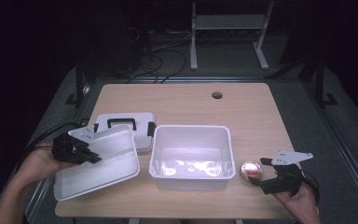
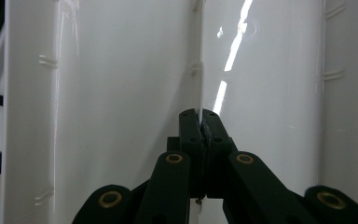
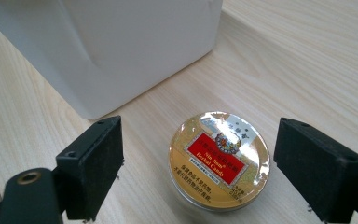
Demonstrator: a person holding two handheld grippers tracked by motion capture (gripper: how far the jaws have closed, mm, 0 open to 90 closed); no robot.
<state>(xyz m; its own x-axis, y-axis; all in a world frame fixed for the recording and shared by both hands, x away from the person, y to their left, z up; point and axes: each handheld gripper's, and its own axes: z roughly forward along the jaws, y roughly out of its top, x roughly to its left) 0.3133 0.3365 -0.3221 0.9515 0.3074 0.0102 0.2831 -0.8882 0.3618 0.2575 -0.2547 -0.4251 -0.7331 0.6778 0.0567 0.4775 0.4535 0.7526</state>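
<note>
Left gripper fingers clamp the white lid's edge, holding it aside; right gripper fingers spread, straddling the candy tin for pickup.

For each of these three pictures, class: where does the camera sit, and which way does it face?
High view: above the table's near side, facing forward and down; both forearms enter below.
Left gripper view: on the left gripper, jaws shut on the white lid.
Right gripper view: on the right gripper, facing the candy tin.
Shared: tin and white tub also appear from above.
</note>
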